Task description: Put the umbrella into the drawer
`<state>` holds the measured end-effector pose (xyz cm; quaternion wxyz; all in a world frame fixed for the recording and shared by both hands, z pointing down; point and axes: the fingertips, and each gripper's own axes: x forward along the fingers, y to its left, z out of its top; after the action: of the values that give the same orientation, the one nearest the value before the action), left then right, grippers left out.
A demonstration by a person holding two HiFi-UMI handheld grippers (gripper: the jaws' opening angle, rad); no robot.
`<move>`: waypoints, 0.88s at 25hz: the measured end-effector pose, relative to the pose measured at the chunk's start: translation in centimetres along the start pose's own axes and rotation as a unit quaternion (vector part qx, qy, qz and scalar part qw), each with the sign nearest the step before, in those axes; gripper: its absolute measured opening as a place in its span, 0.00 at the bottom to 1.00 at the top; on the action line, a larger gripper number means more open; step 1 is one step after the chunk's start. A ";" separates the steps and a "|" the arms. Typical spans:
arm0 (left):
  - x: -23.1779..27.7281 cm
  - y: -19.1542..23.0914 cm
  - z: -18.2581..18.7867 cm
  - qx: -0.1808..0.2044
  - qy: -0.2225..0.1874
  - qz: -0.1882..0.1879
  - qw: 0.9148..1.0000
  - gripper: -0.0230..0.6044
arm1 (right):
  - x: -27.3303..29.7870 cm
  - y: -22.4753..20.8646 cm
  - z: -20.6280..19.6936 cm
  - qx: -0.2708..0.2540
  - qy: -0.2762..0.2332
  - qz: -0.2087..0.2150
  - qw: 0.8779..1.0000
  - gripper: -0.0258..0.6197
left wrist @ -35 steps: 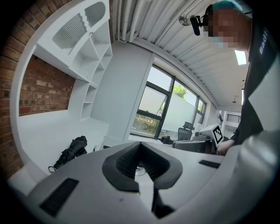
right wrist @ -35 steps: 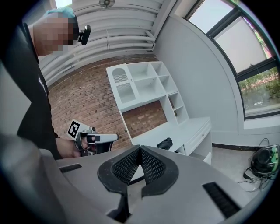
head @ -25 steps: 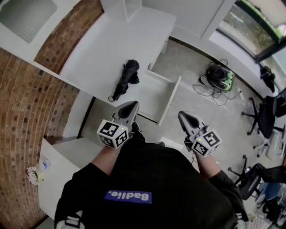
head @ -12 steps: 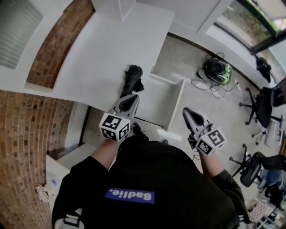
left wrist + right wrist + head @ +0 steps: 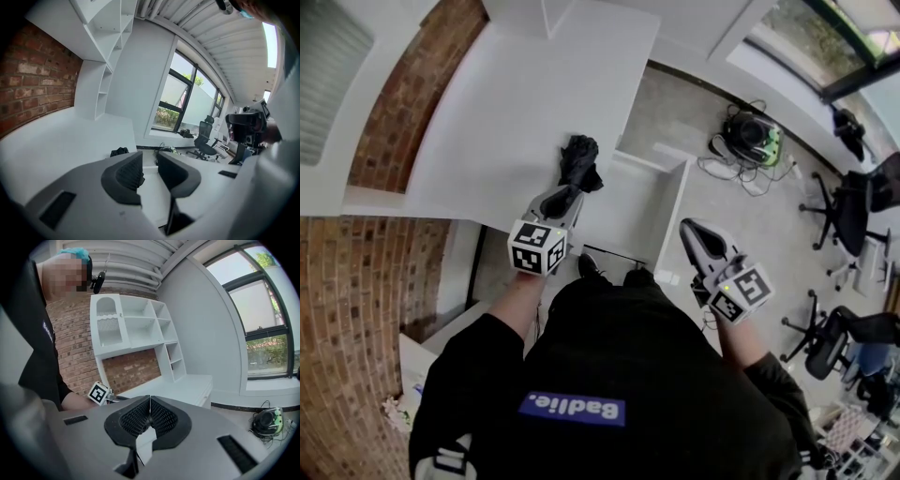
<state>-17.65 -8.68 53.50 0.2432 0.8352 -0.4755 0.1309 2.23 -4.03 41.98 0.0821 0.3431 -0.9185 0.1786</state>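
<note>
A folded black umbrella (image 5: 579, 161) lies on the white desk (image 5: 516, 112) at its edge, beside the pulled-out white drawer (image 5: 675, 214). My left gripper (image 5: 563, 197) hovers just short of the umbrella's near end, covering part of it. Its jaws are opening, with nothing between them. In the left gripper view the umbrella (image 5: 119, 152) shows just beyond the left pad (image 5: 126, 174). My right gripper (image 5: 690, 230) is shut and empty, held off to the right of the drawer front. In the right gripper view its pads (image 5: 161, 417) touch.
A brick wall (image 5: 366, 309) runs along the left, and white shelving (image 5: 136, 329) stands at the desk's far end. On the floor to the right lie a black and green device with cables (image 5: 748, 141). Office chairs (image 5: 848, 220) stand further right.
My left gripper has moved forward and down to the umbrella's near end, and its jaws have parted. The right gripper has shifted a little and stays shut.
</note>
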 end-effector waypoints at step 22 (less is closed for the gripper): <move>8.3 8.5 -10.2 0.014 0.201 0.135 0.970 0.54 | -2.9 -8.3 -0.2 0.000 0.029 0.008 1.000 0.09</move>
<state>-20.55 -12.97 68.24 0.3018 0.7235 -0.5232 0.3343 9.86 -8.04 43.65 0.1070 0.3309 -0.9184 0.1887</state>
